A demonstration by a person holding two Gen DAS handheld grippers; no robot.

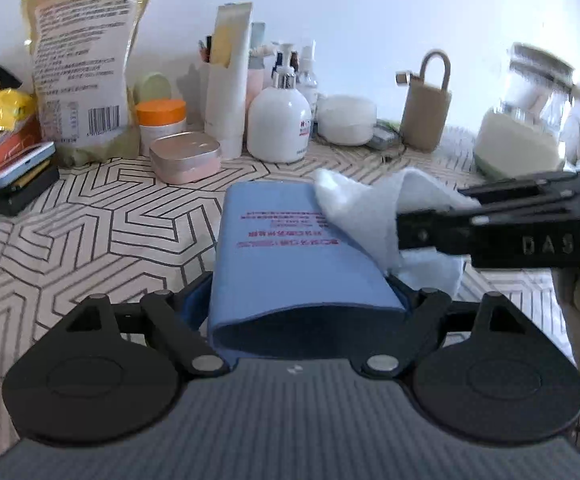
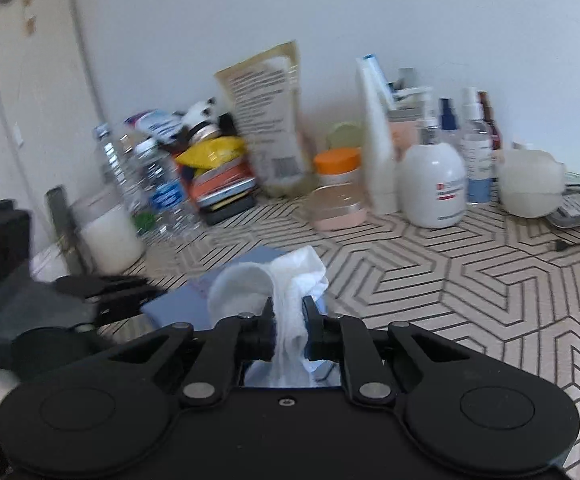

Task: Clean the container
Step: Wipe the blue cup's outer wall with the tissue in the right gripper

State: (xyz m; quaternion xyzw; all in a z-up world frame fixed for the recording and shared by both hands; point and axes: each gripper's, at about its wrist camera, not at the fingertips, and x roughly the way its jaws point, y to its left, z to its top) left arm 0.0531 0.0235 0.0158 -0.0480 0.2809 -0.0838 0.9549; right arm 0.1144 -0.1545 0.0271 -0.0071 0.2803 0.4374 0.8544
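A light blue container with red print lies lengthwise between the fingers of my left gripper, which is shut on it. Its open end faces the camera. My right gripper is shut on a white cloth. In the left wrist view the right gripper comes in from the right and presses the cloth against the container's far right side. In the right wrist view the container shows just behind the cloth, with the left gripper at its left.
The patterned tabletop carries clutter along the back wall: a tan refill pouch, an orange-lidded jar, a pink tin, a white pump bottle, a white tub, a glass jar and water bottles.
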